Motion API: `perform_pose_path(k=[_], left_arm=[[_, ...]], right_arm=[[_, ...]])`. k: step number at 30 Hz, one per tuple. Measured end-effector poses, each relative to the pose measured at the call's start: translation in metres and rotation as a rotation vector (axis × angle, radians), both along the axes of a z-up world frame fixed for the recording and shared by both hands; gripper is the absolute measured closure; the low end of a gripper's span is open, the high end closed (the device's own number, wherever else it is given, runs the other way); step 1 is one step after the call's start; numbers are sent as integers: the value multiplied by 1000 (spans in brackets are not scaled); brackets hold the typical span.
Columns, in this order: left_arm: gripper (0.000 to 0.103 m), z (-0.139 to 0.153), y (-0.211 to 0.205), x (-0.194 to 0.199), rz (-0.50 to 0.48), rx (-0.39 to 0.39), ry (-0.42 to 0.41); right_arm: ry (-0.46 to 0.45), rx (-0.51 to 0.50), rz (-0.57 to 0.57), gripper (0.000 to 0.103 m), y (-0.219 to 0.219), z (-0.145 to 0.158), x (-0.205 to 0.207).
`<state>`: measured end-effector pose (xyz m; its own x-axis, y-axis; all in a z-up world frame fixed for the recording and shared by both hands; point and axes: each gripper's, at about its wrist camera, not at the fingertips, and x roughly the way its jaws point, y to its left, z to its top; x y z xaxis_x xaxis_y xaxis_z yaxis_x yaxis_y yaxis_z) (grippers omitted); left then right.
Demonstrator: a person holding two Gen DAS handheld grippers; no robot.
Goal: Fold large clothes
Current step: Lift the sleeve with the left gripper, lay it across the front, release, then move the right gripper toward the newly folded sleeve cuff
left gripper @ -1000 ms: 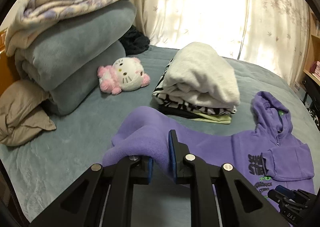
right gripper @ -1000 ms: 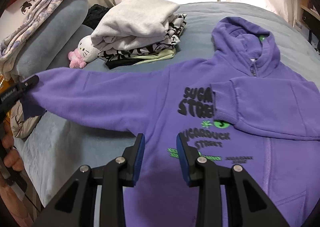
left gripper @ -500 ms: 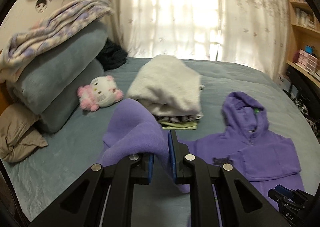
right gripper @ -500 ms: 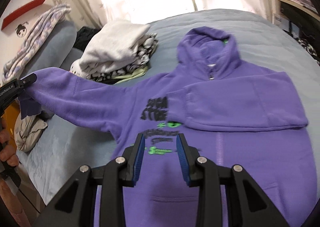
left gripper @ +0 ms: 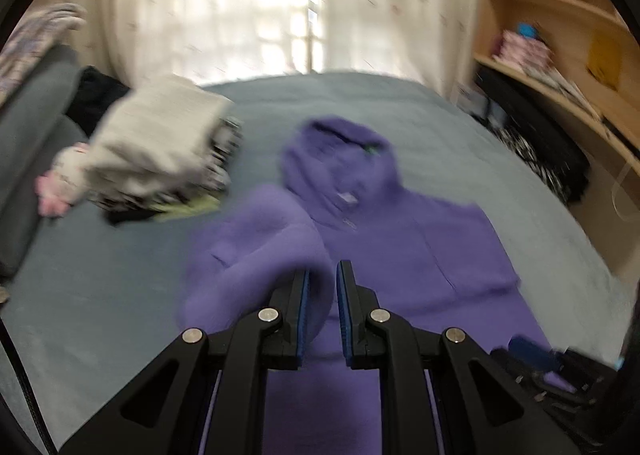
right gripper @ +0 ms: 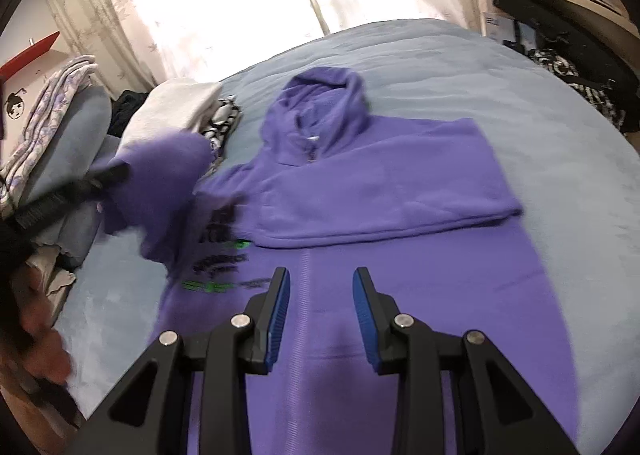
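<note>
A purple hoodie (right gripper: 380, 183) lies face up on the grey-blue bed (right gripper: 480, 67), hood toward the window. Its right sleeve is folded across the chest. My left gripper (left gripper: 322, 275) is shut on the other sleeve (left gripper: 260, 255) and holds it lifted over the hoodie's left side; this view is blurred by motion. From the right wrist, that raised sleeve (right gripper: 168, 175) hangs from the left gripper (right gripper: 80, 187) at the left. My right gripper (right gripper: 320, 279) hovers open above the hoodie's lower front, nothing between its fingers.
A stack of folded clothes (left gripper: 156, 143) sits left of the hood, with a pink-and-white plush toy (left gripper: 60, 179) and folded grey blankets (right gripper: 68, 127) beyond it. Wooden shelves (left gripper: 560, 35) and dark patterned clothing (right gripper: 580, 87) line the right side. A person's hand (right gripper: 40, 343) shows at lower left.
My left gripper has swung right with the sleeve, from out over the bare bed to above the hoodie's body. The right gripper has drawn back toward the hem, still open.
</note>
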<state>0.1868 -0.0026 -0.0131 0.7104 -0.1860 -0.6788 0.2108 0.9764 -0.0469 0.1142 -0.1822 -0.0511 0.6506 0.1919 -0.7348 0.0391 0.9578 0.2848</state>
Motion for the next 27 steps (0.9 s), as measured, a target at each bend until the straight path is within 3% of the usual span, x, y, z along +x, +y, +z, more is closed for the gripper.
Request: perform_pose_path(k=[3,5,6,9,12,14,20,27], left_arm=[[90,-41,-36,-4,-72,29,75],[79,-63,-51,-6,-108,35,148],[78,-72,-57,-8,-116,32,187],[77,-85,-56,-16,-112,0,258],[63,-85,-35,-25,-71,-22,264],[46,-81,-17,-33,-28,-20,240],[45,-78,41,-51,101,-22,236],[45,-95,107,-55,245,-125,292]], right_arm=[[15,-22,-18,70,-20,-6,-10],[27,-30,-23,70,-30,-10,-15],[32,-34,-24,70,-34,-12,-16],[36,-27,-12,70,-43,-15,-19],[30,-22,20,70,-43,-16,-19],[24,-16,44,70,-38,-15,-18],[4,-53,180,59,-2,-12,-5],[11,-327,367,53,68,-41,19]])
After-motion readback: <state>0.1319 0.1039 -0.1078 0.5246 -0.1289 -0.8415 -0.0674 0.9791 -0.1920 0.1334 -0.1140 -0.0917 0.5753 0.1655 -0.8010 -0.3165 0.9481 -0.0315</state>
